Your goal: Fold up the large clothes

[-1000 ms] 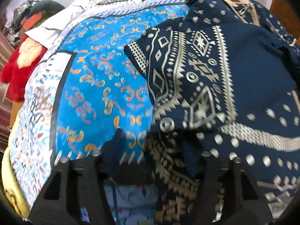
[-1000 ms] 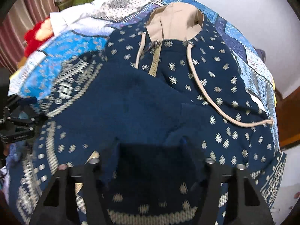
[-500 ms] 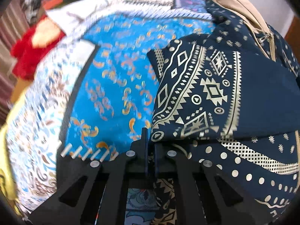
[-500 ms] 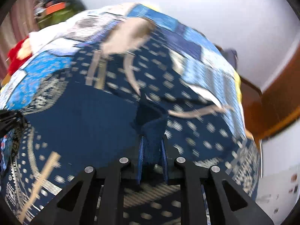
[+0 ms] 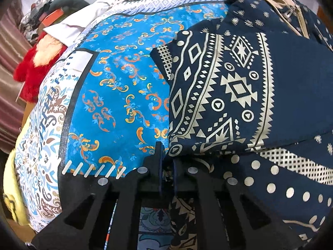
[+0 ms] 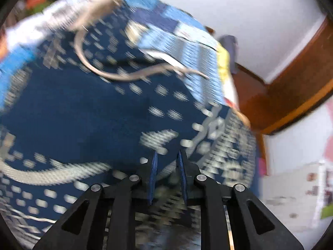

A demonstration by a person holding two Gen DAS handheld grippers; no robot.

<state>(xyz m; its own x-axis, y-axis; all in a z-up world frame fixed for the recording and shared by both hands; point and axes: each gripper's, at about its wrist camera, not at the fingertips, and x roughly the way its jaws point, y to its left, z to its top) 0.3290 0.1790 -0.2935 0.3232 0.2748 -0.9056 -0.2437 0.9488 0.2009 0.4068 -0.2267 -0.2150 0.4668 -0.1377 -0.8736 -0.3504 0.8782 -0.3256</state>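
Left wrist view: left gripper, jaws wide 1 s ago, now pinches the hem edge of the navy hoodie, which lies spread on the bed with 1 patterned sleeve folded inward. Right gripper has likewise closed on hoodie cloth and swung toward the bed's edge; frame blurred. Likely a bottom-hem fold is starting. Surface: blue patterned bedspread, red plush toy beside it; white wall, wooden frame

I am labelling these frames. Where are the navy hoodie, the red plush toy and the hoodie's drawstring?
navy hoodie (image 5: 239, 87): left wrist view, on its patterned folded panel.
red plush toy (image 5: 31, 73): left wrist view, on its red fur.
drawstring (image 6: 124, 76): right wrist view, on the cord's curve.
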